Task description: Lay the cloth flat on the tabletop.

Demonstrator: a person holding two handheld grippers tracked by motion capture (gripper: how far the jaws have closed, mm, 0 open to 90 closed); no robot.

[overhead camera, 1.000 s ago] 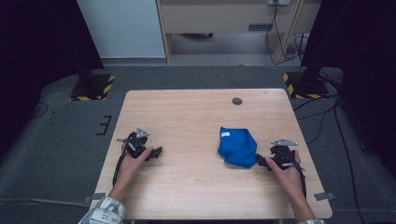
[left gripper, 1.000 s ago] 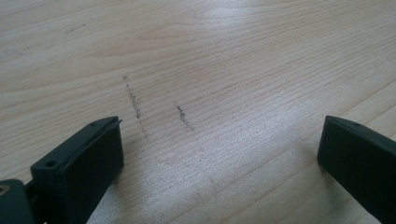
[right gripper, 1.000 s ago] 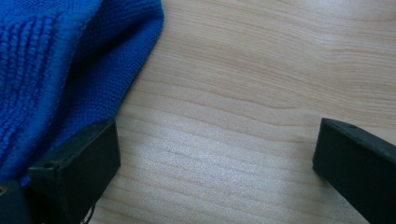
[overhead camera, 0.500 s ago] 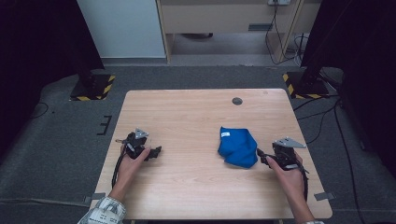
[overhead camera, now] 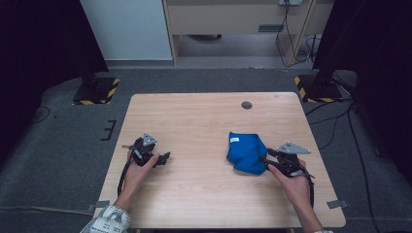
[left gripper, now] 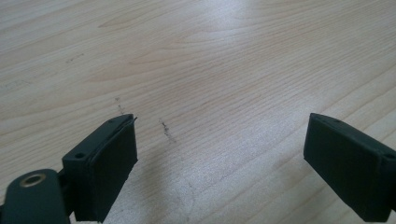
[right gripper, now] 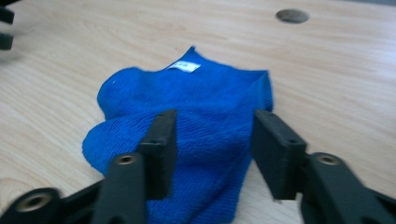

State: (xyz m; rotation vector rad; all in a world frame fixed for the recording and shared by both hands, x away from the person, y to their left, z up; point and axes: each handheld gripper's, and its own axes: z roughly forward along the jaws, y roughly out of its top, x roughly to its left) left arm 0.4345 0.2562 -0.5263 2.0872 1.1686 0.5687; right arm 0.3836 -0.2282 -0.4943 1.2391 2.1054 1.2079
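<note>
A crumpled blue cloth with a small white label lies right of the table's middle. My right gripper is at the cloth's near right edge, pointing left into it. In the right gripper view the cloth lies between and beyond the jaws of the right gripper. These jaws have just been closing and stand about half apart, and I see no pad pinching the fabric. My left gripper rests low at the table's left, open. Its fingers are spread wide over bare wood.
The light wooden table has a round cable hole near its far edge, seen again as the cable hole beyond the cloth. Grey carpet surrounds the table. Black stands with striped bases flank the far corners.
The right gripper has lifted a little at the cloth's edge and its jaws have narrowed. The left hand and its gripper have stayed put.
</note>
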